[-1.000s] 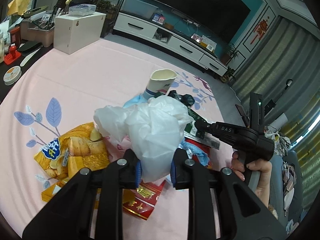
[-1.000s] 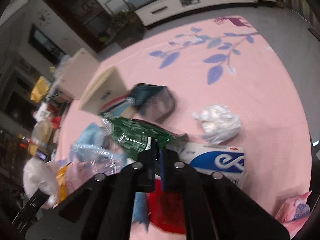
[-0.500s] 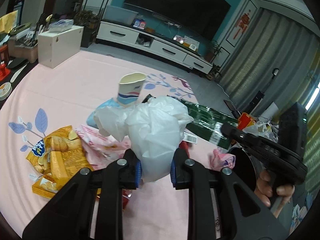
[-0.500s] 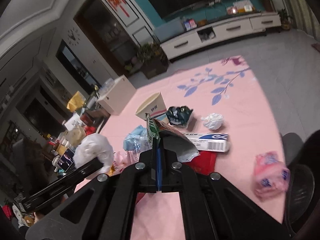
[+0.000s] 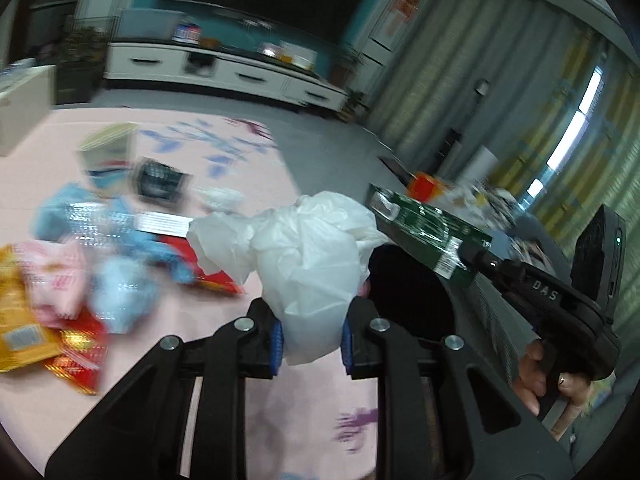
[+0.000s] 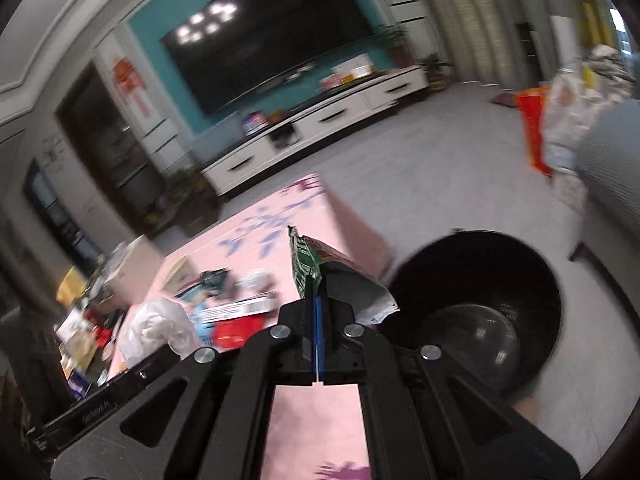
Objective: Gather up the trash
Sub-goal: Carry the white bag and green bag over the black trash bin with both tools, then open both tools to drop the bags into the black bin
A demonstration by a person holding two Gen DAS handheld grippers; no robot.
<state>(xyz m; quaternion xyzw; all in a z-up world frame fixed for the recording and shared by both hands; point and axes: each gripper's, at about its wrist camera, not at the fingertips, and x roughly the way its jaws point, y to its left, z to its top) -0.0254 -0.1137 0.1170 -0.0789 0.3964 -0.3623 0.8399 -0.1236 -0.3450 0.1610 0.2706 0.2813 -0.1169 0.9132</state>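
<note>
The left gripper (image 5: 312, 338) reaches forward over the pink floral-printed counter (image 5: 248, 392), its blue pads clamped on a crumpled white plastic bag (image 5: 308, 264). The right gripper (image 6: 318, 320), gripped by a hand (image 5: 548, 376) at the lower right, is pinched together on a green foil snack wrapper (image 6: 308, 270) held just beside the round black trash bin (image 6: 476, 296). Remaining litter on the counter, a paper cup (image 5: 108, 152) and yellow, pink and blue packets, is motion-blurred and hard to make out.
</note>
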